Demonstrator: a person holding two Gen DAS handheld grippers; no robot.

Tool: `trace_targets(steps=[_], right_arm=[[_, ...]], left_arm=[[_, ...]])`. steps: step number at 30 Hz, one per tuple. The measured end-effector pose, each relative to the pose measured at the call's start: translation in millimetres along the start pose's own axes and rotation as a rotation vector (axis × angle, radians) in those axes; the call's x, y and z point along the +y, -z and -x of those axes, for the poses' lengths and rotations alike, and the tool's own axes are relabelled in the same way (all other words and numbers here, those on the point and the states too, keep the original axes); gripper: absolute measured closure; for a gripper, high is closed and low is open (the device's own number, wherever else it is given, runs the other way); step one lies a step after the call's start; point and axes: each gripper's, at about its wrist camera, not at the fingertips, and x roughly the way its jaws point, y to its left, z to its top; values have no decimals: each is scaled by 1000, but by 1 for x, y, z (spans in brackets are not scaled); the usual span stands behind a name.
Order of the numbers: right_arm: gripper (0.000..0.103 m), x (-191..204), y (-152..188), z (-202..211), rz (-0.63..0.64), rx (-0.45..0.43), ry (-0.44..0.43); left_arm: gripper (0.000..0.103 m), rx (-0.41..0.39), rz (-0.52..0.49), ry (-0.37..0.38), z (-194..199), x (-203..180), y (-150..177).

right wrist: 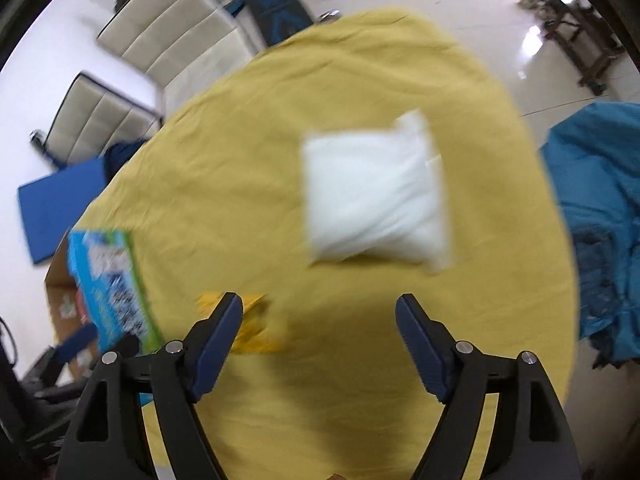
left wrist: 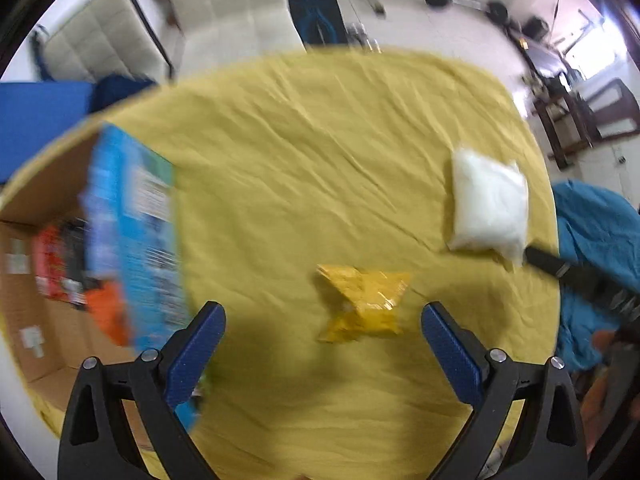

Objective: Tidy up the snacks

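A crumpled yellow snack packet (left wrist: 364,306) lies on the yellow tablecloth (left wrist: 312,152), just ahead of my open left gripper (left wrist: 323,316), between the lines of its two fingers. A white pouch (left wrist: 488,208) rests further right; in the right wrist view this white pouch (right wrist: 376,196) sits ahead of my open right gripper (right wrist: 319,308), which holds nothing. The yellow packet (right wrist: 256,328) shows partly behind the right gripper's left finger. A blue snack box (left wrist: 136,236) leans at the edge of a cardboard box (left wrist: 44,184) holding red and orange packs.
The cardboard box (right wrist: 60,300) stands at the table's left edge, with the blue box (right wrist: 108,280) on it. A teal cloth (right wrist: 600,216) is heaped at the right. White padded chairs (left wrist: 224,4) and gym gear stand beyond the table.
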Motion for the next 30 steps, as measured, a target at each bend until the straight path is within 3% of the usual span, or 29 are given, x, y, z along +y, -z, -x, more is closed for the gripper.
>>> trace_targets(steps=[3,5,7,9,11,14,16,19,22,27,30], right_arm=[[22,-24,-20,6,-34,-20,52],[22,-47,-31,7,-48,-12,56],[22,-64,-44,8,-54,1,63],[22,-70,-54,-3,-55,15,63],[21,-67,-63,-17,-55,39,68],[0,-57,-77,-39,-55,70,36],[0,-51,-86,-57,-60,105,28],[0,-43,-94,-81,-46,141,142],[1,-46,-99,-100,-43,178,202],[18,-49,-95,-98,-22,161,216],[21,-45,-82,-86,23,158,215]], left_arm=[[3,118,1,70,-43,-13,-5],[3,156,-10,85,-66,-21,-6],[17,182,-15,87,-84,-26,-6],[52,224,-9,91,-102,-29,-6],[63,235,9,77,-111,-27,-5],[67,204,46,70,-112,-18,-8],[68,201,59,61,-112,-14,-10],[69,199,66,58,-112,-12,-13],[69,195,66,54,-112,-13,-15],[70,188,67,55,-111,-14,-14],[70,185,62,43,-107,-9,-13]])
